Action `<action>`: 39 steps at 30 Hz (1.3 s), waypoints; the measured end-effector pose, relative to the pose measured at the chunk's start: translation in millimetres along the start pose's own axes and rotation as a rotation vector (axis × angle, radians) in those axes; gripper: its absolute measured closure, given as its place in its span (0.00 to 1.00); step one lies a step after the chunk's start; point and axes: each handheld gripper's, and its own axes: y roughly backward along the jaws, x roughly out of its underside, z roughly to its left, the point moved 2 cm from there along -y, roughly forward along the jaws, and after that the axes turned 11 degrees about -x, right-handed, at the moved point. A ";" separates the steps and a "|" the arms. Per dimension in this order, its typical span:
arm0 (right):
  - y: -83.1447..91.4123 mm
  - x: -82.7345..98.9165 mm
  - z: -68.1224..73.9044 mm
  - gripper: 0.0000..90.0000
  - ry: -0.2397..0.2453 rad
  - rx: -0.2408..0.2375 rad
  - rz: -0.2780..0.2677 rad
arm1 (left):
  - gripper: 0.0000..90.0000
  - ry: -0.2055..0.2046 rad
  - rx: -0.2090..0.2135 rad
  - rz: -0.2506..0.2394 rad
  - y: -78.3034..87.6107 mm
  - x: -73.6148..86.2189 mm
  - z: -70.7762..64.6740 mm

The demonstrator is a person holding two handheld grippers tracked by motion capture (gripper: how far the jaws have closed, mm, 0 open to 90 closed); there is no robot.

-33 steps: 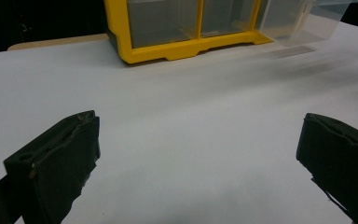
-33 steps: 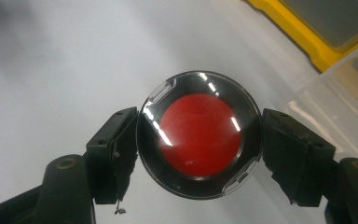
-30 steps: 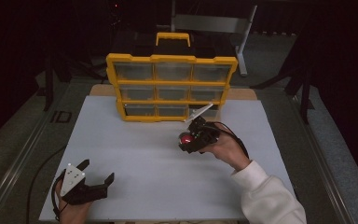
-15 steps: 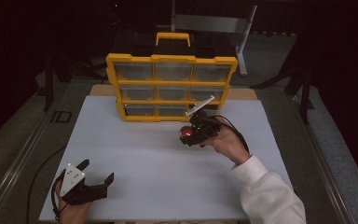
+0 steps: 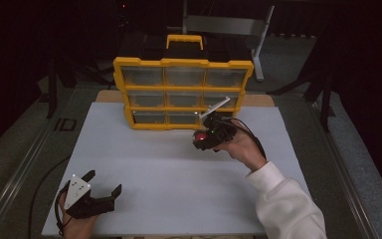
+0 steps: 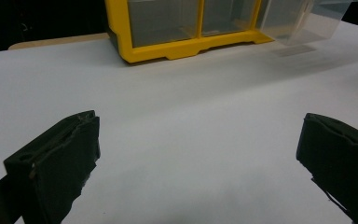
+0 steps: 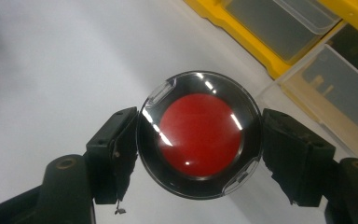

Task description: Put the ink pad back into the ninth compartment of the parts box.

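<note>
On the white bench (image 5: 179, 189), toward its far edge, stands a yellow drawer cabinet (image 5: 183, 92), its bottom-right clear drawer (image 7: 335, 88) pulled out. Just in front of that drawer, the right claw (image 5: 205, 141) hangs above the bench, clamped on a round black container with a red centre (image 7: 200, 134), its pads pressing the rim on both sides. Near the bench's front left corner, the left claw (image 5: 102, 186) sits spread wide, holding nothing.

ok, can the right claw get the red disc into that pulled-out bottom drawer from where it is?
Probably yes. The right claw grips the red disc just beside the open drawer, with bare white table between; the left claw sits far off.
</note>
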 end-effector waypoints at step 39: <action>1.8 -7.6 -32.2 0.33 -0.081 0.074 -0.001 | 0.00 0.001 0.002 0.001 -0.9 0.4 -0.4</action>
